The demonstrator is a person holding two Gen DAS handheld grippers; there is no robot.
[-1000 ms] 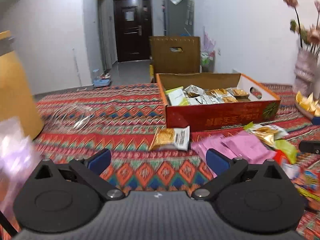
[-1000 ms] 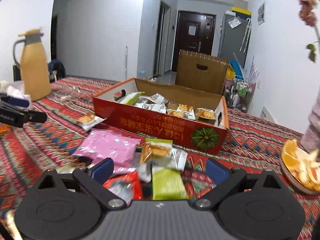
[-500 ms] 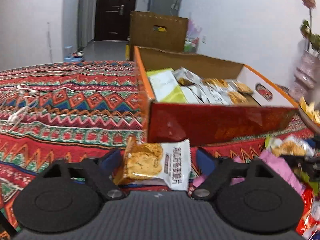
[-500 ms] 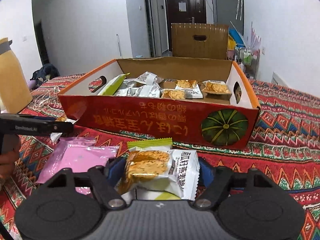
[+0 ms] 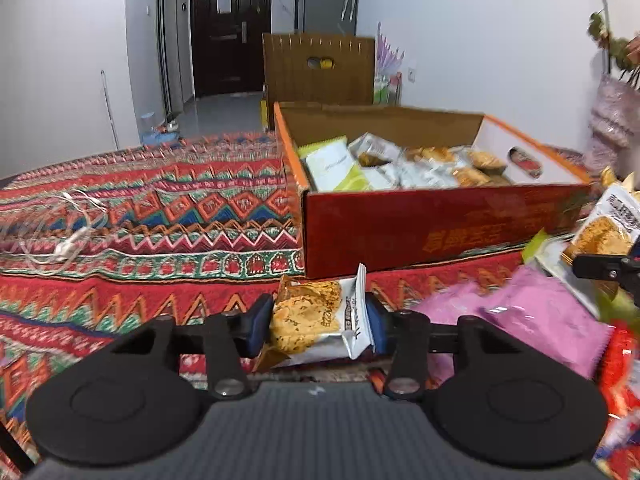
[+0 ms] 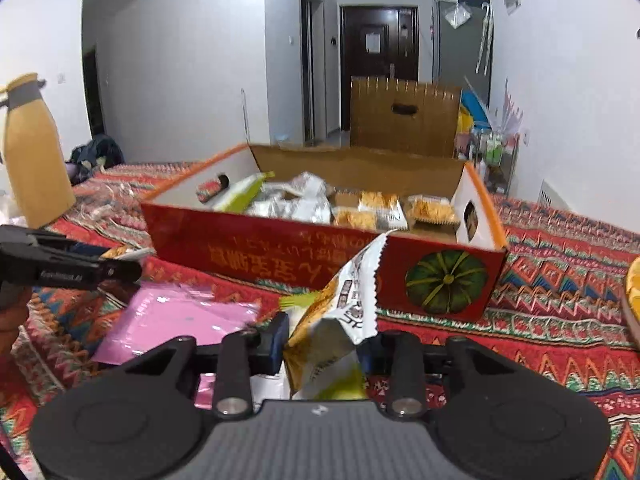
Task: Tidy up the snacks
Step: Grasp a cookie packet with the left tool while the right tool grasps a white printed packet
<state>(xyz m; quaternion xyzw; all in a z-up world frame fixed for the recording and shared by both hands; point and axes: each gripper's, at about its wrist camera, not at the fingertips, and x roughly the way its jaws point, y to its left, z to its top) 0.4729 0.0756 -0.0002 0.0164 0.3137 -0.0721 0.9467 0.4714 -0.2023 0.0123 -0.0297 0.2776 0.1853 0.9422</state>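
My left gripper point(image 5: 316, 326) is shut on a white and orange cracker packet point(image 5: 316, 320), just in front of the red cardboard box point(image 5: 440, 224). My right gripper point(image 6: 324, 340) is shut on a similar cracker packet point(image 6: 340, 320), held tilted and lifted before the box's pumpkin-printed front wall point(image 6: 280, 252). The box holds several snack packets point(image 5: 400, 164) and a green and white one point(image 5: 336, 164). The left gripper shows at the left of the right wrist view point(image 6: 72, 268). The right gripper with its packet shows at the right edge of the left wrist view point(image 5: 604, 264).
Pink packets point(image 5: 536, 316) and red ones point(image 5: 620, 364) lie on the patterned tablecloth point(image 5: 160, 208) right of my left gripper. A white cable point(image 5: 68, 240) lies far left. A yellow jug point(image 6: 32, 152) stands at left, a plate of orange pieces point(image 6: 634, 284) at right.
Both grippers moved forward onto cracker packets and closed on them. The right one has lifted its packet off the pile.
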